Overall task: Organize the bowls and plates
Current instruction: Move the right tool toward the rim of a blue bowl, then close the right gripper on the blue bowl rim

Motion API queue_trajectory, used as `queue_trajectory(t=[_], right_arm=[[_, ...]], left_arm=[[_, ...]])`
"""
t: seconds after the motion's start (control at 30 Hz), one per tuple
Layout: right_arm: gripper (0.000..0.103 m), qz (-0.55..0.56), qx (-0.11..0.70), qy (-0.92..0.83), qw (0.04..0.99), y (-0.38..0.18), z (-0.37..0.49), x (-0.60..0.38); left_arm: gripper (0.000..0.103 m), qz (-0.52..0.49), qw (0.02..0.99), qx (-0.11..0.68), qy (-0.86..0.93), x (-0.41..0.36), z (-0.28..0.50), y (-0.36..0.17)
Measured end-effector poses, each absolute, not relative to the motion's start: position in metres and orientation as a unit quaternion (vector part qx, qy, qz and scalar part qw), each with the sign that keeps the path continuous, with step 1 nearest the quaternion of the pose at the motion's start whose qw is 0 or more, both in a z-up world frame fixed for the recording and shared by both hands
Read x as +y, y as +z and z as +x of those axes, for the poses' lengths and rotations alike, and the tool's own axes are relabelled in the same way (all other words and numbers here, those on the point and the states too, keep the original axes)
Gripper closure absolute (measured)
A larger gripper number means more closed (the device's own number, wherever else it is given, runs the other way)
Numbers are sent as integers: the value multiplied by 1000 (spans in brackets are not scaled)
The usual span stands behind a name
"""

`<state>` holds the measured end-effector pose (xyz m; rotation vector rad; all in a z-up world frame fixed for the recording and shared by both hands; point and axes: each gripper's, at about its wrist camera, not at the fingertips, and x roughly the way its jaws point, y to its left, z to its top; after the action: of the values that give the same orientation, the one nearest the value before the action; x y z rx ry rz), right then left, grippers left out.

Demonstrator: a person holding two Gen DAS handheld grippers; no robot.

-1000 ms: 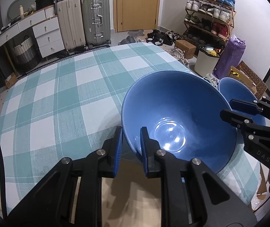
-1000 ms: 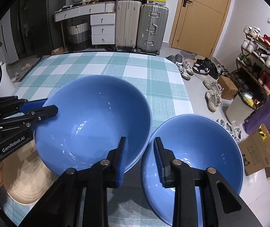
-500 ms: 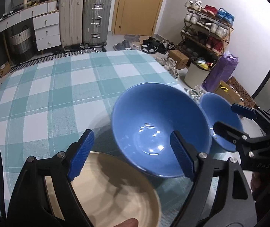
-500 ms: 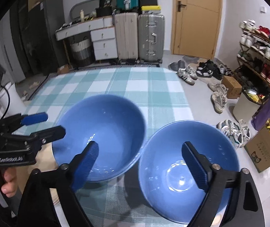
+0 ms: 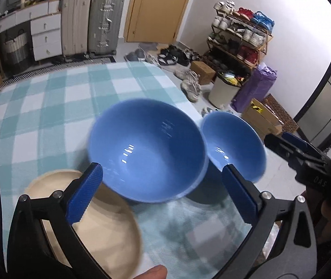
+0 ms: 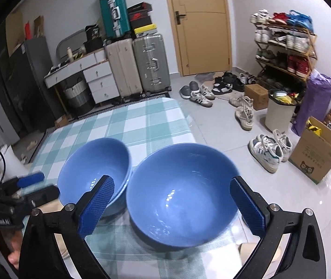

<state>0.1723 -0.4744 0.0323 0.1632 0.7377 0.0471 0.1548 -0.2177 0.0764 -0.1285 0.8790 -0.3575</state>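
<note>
2 glossy blue ceramic bowls sit side by side on the teal-and-white checked tablecloth (image 5: 49,107), rims almost touching; whether they actually touch, can't tell. Left blue bowl (image 5: 146,153) overlaps the edge of a flat cream-coloured round plate (image 5: 100,227) at the near left; whether it rests on the plate or just beside it is unclear. Right blue bowl (image 6: 181,193) sits near the table's right edge, with a second cream piece peeking out near its base, too little visible to identify.

Left gripper (image 5: 163,193): blue-padded fingers spreading, nearly full width, nothing between the pads, bowl lies beyond the tips. Right gripper (image 6: 172,204): same, fingers opening wide, nothing clamped, its bowl framed between them but not touched.

Judgement: both bowls look set down as a pair and let go; wide jaws clear the rims so pulling away won't tip them. The plate is not yet sorted; likely next is grouping bowls together and plates apart. Risk: right bowl is close to the table edge.
</note>
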Motion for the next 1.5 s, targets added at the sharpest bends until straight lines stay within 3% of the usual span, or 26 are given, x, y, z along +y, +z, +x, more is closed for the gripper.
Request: queue_trajectory(t=[0.53,0.7,0.8,0.97,1.5], right_arm=[[1,128,374,-18,918,12,143,-542],[1,136,379,-26,915,2,144,-552],[2,143,383,-25,912,-5,146,-559],[25,140,399,-19,906,-16,156,-560],[66,159,415,-13,896,-46,196,-563]], left_arm=[[4,-65,850,461,-244,-317,117,56],[23,-87,835,483,-249,-333,119,43],[29,-85,830,490,-252,-343,121,35],[39,-84,831,494,-241,-351,130,25],[48,-87,828,501,-237,-350,150,11]])
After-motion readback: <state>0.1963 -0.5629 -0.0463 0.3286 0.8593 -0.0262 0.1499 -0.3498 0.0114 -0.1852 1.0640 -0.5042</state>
